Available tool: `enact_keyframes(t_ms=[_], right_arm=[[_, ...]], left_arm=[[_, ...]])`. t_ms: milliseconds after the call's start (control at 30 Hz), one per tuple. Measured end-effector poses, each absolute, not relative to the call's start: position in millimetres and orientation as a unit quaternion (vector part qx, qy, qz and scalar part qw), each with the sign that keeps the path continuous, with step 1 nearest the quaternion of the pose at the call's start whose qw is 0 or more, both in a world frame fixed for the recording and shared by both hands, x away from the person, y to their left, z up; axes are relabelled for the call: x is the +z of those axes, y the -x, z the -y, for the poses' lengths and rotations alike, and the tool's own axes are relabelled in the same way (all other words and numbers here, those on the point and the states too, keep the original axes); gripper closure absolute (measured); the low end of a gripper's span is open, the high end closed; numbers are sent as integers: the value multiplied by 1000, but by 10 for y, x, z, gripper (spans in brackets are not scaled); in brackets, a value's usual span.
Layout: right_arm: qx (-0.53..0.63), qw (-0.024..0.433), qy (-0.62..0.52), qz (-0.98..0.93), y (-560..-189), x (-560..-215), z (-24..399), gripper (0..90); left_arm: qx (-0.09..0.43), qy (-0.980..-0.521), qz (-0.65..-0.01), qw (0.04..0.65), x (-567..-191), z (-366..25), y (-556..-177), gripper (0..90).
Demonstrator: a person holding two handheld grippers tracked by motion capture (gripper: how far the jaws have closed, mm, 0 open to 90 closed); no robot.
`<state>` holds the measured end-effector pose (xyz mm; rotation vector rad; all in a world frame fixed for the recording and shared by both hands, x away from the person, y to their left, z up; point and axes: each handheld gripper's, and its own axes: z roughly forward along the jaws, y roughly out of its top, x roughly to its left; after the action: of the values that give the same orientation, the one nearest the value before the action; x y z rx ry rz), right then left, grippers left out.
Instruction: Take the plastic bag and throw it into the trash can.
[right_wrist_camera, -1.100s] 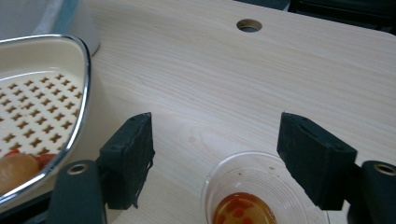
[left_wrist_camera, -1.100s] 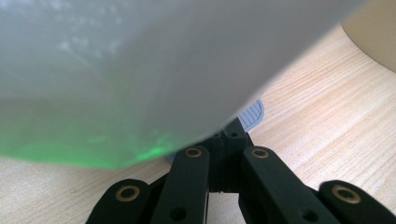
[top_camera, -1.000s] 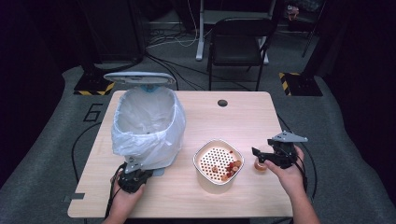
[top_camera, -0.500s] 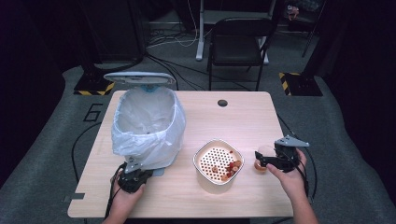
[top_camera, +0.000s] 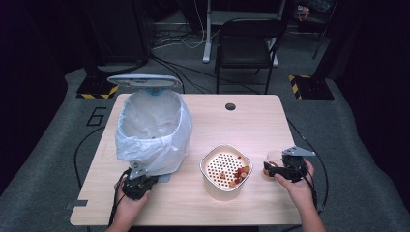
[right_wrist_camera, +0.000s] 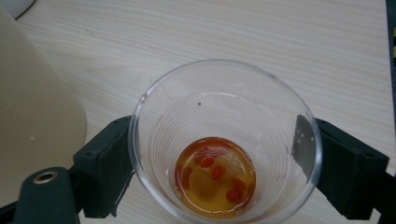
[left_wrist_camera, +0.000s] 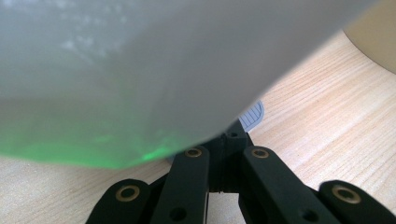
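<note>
Right of strainer bowl (top_camera: 226, 171): cup (right_wrist_camera: 224, 142) lowered to table (top_camera: 251, 121), upright, dregs remaining. Right gripper (top_camera: 273, 169) clamped on cup, jaws just eased slightly. Left gripper (top_camera: 137, 186) together at bin (top_camera: 152, 130) base. Release likely next.

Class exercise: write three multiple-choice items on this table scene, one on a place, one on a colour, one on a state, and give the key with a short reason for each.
1. Where does the strainer bowl stand?
A. between the lined bin and the clear cup
B. behind the bin
C. on the chair

2. What colour are the bits in the clear cup?
A. blue
B. red
C. green

3. How is the clear cup held?
A. lying on its side
B. upside down
C. upright between the right gripper's fingers

Key: A, the high view shows it right of the lined bin and left of the cup; B, red pieces lie in amber liquid; C, its open mouth faces the right gripper view's camera, a finger at each side.
</note>
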<state>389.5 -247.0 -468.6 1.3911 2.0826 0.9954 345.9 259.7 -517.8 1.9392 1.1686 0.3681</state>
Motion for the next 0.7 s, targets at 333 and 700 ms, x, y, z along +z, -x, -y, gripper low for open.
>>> enact_keyframes(t_ms=[333,700], right_arm=[[360,219,-502,-755,-3920,-4831,2482,233],[366,220,-488,-761,-3930,-4854,2468,284]], left_arm=[[146,-771,-464,411,-5177,-2597,-3460,900],[146,-771,-465,411,-5177,-2597,-3460,900]])
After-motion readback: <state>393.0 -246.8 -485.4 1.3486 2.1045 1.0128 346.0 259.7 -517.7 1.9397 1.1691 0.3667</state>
